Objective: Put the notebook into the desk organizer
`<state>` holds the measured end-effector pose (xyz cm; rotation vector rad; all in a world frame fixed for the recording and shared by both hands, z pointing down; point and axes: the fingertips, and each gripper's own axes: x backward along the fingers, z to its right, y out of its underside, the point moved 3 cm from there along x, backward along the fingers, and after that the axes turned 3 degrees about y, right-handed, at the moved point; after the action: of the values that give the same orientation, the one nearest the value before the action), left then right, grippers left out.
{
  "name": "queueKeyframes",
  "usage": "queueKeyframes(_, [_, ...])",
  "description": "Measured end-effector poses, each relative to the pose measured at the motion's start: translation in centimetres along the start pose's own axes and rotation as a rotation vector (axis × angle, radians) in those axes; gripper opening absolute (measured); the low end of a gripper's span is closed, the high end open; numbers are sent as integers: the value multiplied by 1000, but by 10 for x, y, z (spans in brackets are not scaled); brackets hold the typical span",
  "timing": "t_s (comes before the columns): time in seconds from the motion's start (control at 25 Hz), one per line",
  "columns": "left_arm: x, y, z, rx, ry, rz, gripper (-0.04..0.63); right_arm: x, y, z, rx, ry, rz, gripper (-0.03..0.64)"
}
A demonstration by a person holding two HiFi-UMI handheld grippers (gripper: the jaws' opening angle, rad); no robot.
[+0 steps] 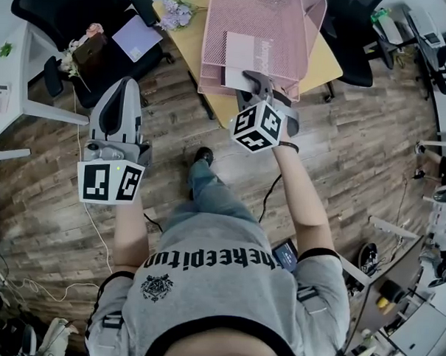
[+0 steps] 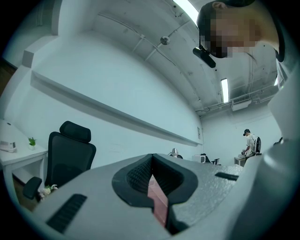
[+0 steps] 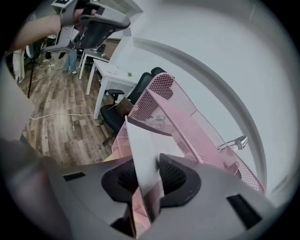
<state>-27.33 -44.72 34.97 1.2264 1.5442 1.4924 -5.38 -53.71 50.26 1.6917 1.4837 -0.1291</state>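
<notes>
Head view: we find the pink mesh desk organizer (image 1: 213,62) standing on the yellow table (image 1: 324,67). The notebook (image 1: 247,53) lies flat in its lower tray, most of its length inside. The right gripper (image 1: 258,83) is at the notebook's near edge. The left gripper (image 1: 127,88) hangs well apart, over the floor.

Left gripper view: the left gripper (image 2: 152,157) has its jaws pressed together on nothing.

Right gripper view: the right gripper (image 3: 147,173) has its jaws slightly spread with the notebook (image 3: 143,150) between them; the pads do not appear to press. The organizer (image 3: 178,108) is just ahead.

We judge insertion nearly complete; seating and withdrawal remain.
</notes>
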Motion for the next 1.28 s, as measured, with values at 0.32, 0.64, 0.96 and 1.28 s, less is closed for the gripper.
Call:
queueKeyframes(0.32, [-8, 5, 4, 5, 10, -4, 3, -2, 3, -12, -124, -157, 9, 194])
queueKeyframes(0.64, [-11, 6, 5, 5, 2, -7, 3, 10, -1, -18, -148, -244, 67, 207])
queueKeyframes(0.96, [-11, 11, 6, 11, 5, -14, 3, 12, -4, -16, -128, -216, 80, 157])
queueKeyframes(1.28, [-12, 11, 4, 11, 1, -14, 3, 0, -1, 0, -160, -114, 44, 121])
